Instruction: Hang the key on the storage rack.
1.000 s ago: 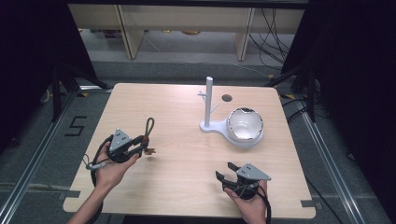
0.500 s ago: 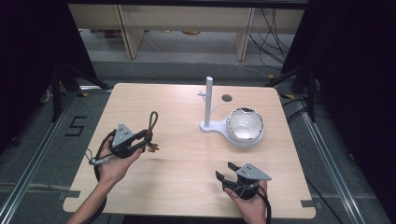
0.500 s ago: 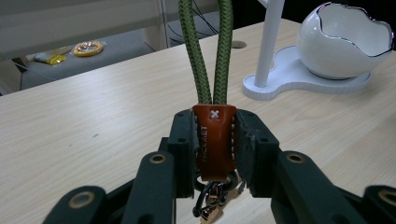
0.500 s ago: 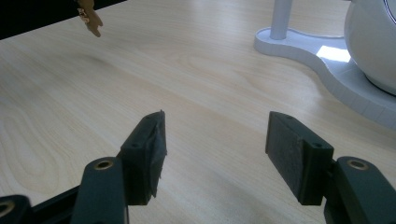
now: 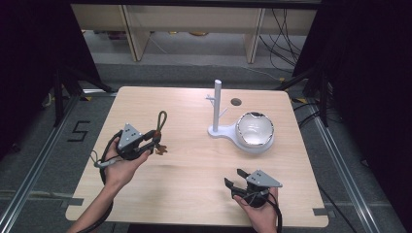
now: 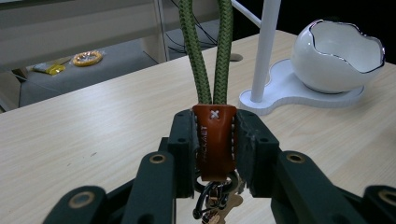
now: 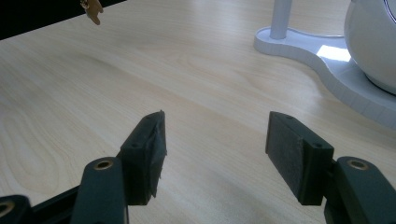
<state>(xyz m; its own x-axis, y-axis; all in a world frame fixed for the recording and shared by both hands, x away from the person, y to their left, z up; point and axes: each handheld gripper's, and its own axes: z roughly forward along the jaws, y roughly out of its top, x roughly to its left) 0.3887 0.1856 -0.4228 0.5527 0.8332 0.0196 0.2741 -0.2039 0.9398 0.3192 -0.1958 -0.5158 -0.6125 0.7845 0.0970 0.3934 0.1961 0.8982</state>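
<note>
The keychain lanyard (image 6: 213,135) was clamped by its leather tab in the left gripper (image 5: 145,143), green loop pointed far-right toward the white hook stand (image 5: 216,108). The right gripper (image 5: 241,184) was held apart, idle, near-right.

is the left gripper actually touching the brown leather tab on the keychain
Touching. The left gripper view shows the left gripper with both black jaws pressed flat against the sides of the leather tab, no gap either side.
</note>
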